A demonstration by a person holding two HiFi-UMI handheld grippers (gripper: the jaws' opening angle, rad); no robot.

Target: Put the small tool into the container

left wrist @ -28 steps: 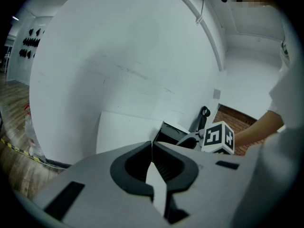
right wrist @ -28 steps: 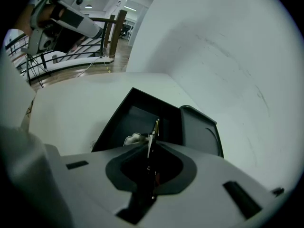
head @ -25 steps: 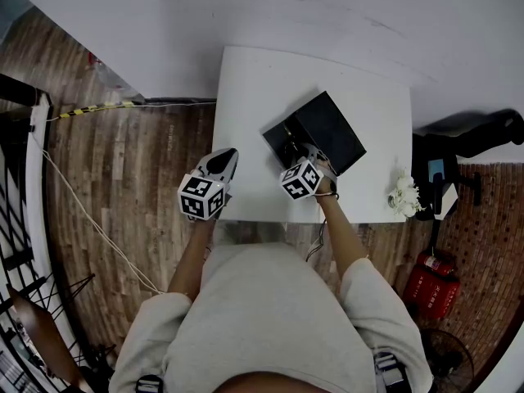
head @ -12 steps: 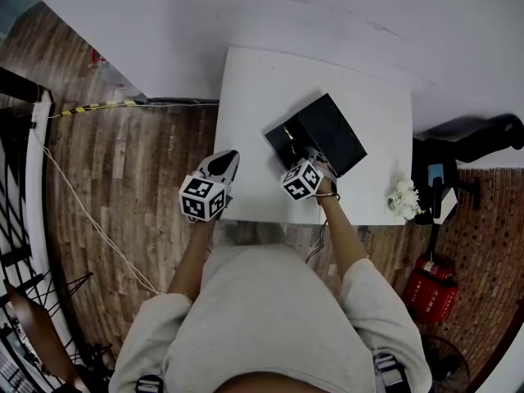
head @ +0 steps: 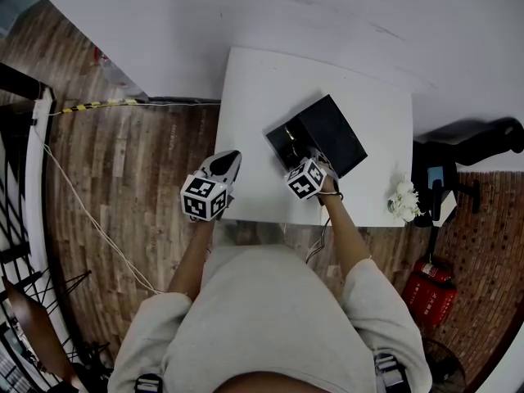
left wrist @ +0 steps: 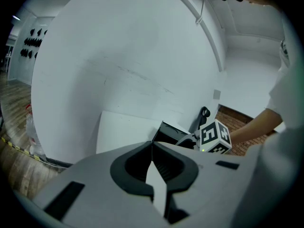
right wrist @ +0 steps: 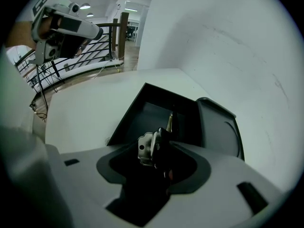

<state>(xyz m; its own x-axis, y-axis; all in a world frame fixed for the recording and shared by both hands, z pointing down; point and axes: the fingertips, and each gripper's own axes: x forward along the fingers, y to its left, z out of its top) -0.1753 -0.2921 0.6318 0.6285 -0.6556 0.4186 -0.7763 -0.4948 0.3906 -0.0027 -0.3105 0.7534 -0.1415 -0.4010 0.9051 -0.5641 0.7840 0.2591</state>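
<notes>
Showing in the jaw gap: the small tool [right wrist: 153,148], a piece of pale metal and black, sits at the mouth of the right gripper [right wrist: 161,150], right above the open box.
Brassy tip: a slim part shows just past the tool, over the dark compartment; whether it belongs to the tool cannot be told.
Right gripper: tilted steeply down. Its jaws have just been opening and now stand spread, with the tool between them and the pads no longer clamped on it.
Container [right wrist: 147,110]: black and shallow, its open compartment straight under the right jaws.
Lid [right wrist: 221,127]: dark, folded back on the far side of the compartment.
Table [head: 254,113]: white, against a white wall; the box sits toward its near right part.
Left gripper [left wrist: 152,145]: jaws pressed together with nothing in them, held at the table's near left corner, well apart from the box.
Flowers [head: 403,196]: a white bunch at the table's near right edge.
Floor [head: 139,162]: wooden boards to the left of the table.
</notes>
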